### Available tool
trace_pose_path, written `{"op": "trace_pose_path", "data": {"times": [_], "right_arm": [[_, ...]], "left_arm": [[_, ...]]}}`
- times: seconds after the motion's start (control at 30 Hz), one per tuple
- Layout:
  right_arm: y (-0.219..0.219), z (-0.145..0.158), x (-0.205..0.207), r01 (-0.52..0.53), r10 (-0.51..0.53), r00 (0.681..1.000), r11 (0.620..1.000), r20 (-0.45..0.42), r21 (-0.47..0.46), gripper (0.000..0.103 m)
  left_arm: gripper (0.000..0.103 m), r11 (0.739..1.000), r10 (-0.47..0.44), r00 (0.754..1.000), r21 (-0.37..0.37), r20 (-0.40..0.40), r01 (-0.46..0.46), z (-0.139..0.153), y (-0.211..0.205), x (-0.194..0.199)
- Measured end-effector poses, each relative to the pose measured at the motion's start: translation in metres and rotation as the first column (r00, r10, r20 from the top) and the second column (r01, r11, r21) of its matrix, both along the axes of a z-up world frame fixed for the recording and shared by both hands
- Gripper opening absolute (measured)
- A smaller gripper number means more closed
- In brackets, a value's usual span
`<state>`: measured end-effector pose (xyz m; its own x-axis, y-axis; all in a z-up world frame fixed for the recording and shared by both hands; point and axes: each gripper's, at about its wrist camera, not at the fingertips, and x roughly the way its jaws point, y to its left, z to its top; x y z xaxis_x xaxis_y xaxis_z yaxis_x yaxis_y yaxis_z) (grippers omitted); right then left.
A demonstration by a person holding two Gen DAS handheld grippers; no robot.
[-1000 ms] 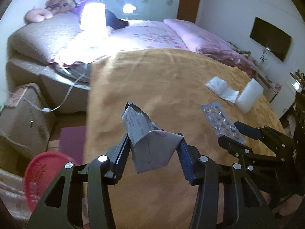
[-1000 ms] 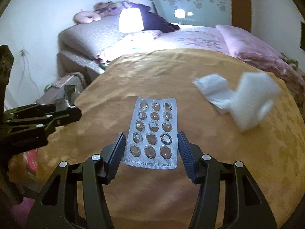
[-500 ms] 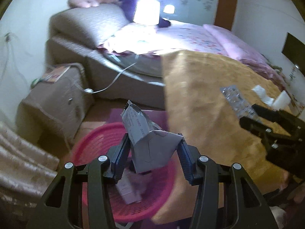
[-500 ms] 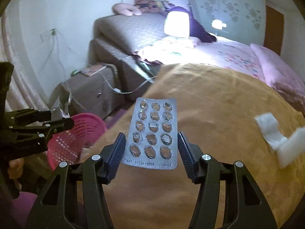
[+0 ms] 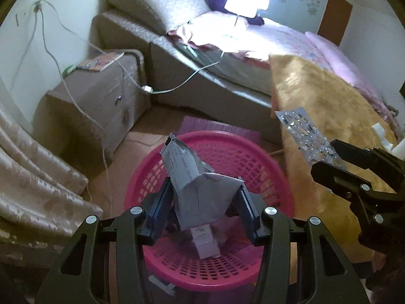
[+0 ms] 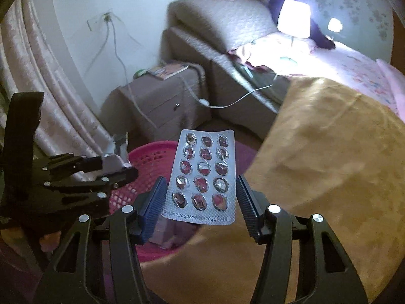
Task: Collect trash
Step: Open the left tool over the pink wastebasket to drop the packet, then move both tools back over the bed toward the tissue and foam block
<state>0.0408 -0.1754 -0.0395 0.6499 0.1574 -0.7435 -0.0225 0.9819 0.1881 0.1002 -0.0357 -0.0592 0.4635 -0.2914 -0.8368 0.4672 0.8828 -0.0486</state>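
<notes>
we see a gold brocade cloth (image 6: 329, 152) beside a round pink lattice basket (image 5: 265, 167) holding a small carton (image 5: 206, 243). above it our left gripper (image 5: 202, 200) pinches a crumpled grey wrapper (image 5: 195, 190); our right gripper (image 6: 201, 200) clamps a silver blister pack (image 6: 203, 174), its pockets burst.

I see a brown floor (image 5: 152, 147) carrying a pink basket (image 5: 253, 157), which sits partly on a purple mat (image 5: 202, 125). In the basket lies a small white box (image 5: 206, 243). Just beside it is the surface under a gold cloth (image 5: 329, 106), with white scraps (image 5: 379, 131) at its far edge. A nightstand (image 5: 101, 96) stands on the floor, a book (image 5: 101, 62) on top. Bed (image 5: 278, 40) behind, lamp (image 5: 244, 0) glowing on it.
</notes>
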Motion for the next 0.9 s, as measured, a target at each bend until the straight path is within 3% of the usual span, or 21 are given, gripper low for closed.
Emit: {"op": "trace_pose_path", "data": {"times": [0.33, 0.47, 0.9], "right_arm": [[0.009, -0.011, 0.016, -0.036, 0.037, 0.998, 0.999, -0.045, 0.024, 0.055], [0.009, -0.014, 0.017, -0.04, 0.042, 0.998, 0.999, -0.053, 0.037, 0.062], [-0.007, -0.01, -0.001, 0.014, -0.013, 1.0, 0.998, -0.028, 0.054, 0.069]], "left_arm": [[0.048, 0.999, 0.007, 0.999, 0.034, -0.04, -0.005, -0.015, 0.002, 0.006], [0.063, 0.999, 0.026, 0.999, 0.025, -0.043, -0.024, -0.015, 0.006, 0.007], [0.078, 0.999, 0.047, 0.999, -0.025, -0.01, -0.047, -0.003, 0.011, 0.006]]}}
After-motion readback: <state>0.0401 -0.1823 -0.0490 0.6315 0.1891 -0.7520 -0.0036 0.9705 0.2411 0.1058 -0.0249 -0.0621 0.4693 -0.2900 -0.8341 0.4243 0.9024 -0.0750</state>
